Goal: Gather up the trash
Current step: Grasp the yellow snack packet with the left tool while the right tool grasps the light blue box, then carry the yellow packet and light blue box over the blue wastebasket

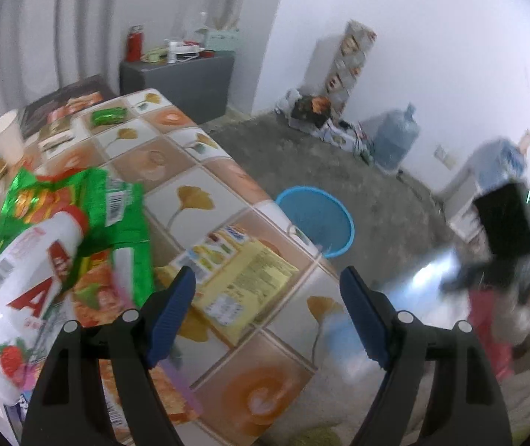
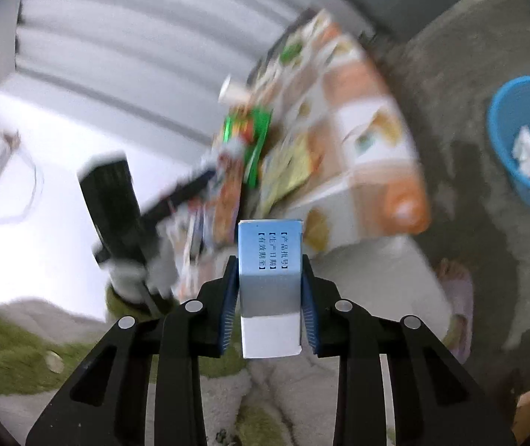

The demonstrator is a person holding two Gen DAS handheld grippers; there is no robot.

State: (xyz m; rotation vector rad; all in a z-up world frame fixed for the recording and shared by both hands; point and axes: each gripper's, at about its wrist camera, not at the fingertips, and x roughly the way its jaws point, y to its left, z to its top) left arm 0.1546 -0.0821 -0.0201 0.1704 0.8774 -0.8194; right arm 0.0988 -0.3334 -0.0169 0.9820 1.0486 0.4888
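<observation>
Right tool (image 2: pixel 270 290): blue-and-white carton (image 2: pixel 269 278)

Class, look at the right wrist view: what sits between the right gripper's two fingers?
A small blue-and-white box, clamped upright between the right gripper's fingers.

A lived-in home room: a low table with a ginkgo-patterned tile top (image 1: pixel 205 171), grey carpet (image 1: pixel 302 156), a blue plastic water jug (image 1: pixel 396 141), pleated grey curtains (image 2: pixel 116 18).
</observation>
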